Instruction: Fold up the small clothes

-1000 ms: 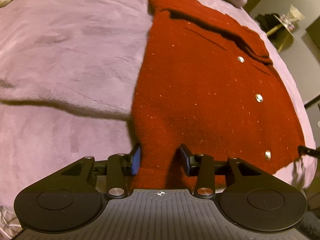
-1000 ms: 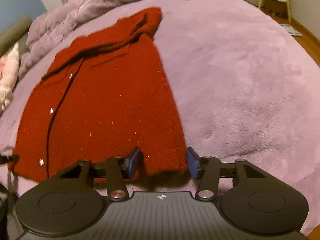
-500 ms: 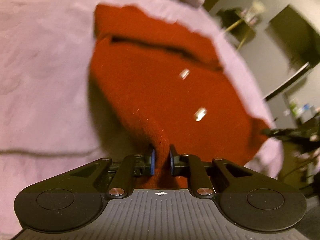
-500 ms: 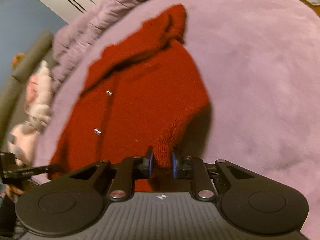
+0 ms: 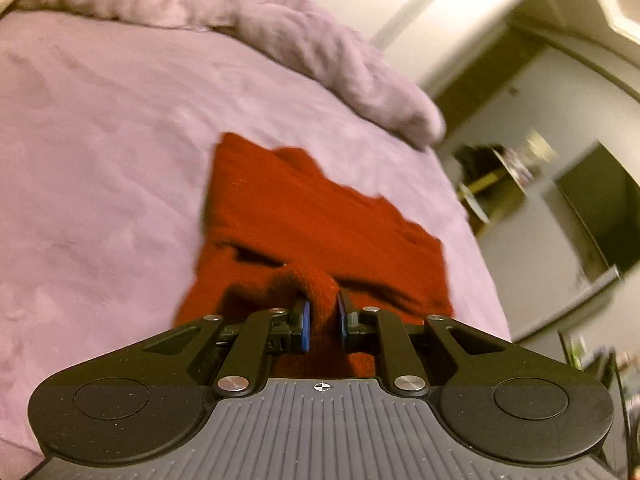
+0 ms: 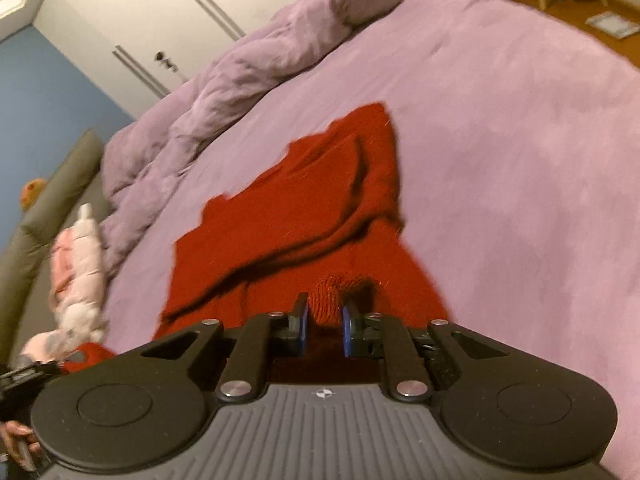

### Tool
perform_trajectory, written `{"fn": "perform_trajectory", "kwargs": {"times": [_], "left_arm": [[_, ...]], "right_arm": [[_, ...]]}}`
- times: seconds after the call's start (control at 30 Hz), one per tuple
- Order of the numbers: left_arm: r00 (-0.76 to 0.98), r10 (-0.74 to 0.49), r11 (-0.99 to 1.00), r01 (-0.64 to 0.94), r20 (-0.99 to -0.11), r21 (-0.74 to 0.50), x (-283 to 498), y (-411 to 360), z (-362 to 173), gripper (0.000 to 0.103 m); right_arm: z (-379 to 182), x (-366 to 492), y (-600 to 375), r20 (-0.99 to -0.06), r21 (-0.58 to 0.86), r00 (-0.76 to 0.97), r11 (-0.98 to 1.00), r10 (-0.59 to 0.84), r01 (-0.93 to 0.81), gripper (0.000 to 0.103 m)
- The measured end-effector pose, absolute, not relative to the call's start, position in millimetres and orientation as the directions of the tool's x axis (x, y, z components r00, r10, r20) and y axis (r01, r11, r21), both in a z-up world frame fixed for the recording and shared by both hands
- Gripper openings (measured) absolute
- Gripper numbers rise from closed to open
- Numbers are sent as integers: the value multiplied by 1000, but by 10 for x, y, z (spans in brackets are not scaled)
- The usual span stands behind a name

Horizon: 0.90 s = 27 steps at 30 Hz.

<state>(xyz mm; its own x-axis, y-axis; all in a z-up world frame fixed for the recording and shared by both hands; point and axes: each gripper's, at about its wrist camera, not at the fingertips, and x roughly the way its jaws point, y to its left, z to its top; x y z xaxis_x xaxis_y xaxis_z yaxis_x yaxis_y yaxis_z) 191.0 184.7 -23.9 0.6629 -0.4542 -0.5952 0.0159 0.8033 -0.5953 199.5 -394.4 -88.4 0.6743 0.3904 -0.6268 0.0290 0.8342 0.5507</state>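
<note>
Left tool [image 5: 322,326] pinches a bunched fold of the red cardigan [image 5: 320,224] between its blue pads; right tool [image 6: 323,330] pinches another bunch likewise. Ahead of both tools, the cardigan lies doubled over on the purple bed [image 6: 500,152].

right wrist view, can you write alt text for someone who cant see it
The right claw is shut on a bunched fold of a red knit cardigan, carried over the rest of the garment on a lilac bedspread. A rumpled duvet and a pink plush toy sit at left.
</note>
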Motion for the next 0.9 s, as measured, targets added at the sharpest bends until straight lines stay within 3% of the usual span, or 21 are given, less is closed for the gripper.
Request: {"fn": "perform_trajectory", "kwargs": {"times": [0.3,0.4,0.47,0.53,0.63,0.77,0.9], "left_arm": [[650,-303,855,-138,-697,-500,2254,1967,-665,20],[663,-252,872,-160,-705,-462,2229,1980,-642,40],[683,-255,901,-91,-685,-425,2171,1957,-577,52],[678,-299,919,17,-671,-393,2108,1933,-541,67],[664,-376,914,148,-647,-379,1999,1910,-554,83],[626,-388,921,236,-677,-310,2006,1759,-641,85],[629,-430,903,304,-647,-304,2016,1703,-617,90]], "right_arm": [[-1078,2292,-3857,-670,366,710,928,218,61,17],[-1022,2222,-3861,-641,320,754,943,145,91,27],[-945,2114,-3905,-587,291,801,954,117,74,43],[-921,2029,-3936,-570,266,808,964,152,5,53],[-992,2002,-3961,-610,237,768,970,195,-58,57],[-1187,2072,-3887,-676,157,718,984,165,-79,60],[-1261,2159,-3772,-687,146,704,983,180,-109,60]]}}
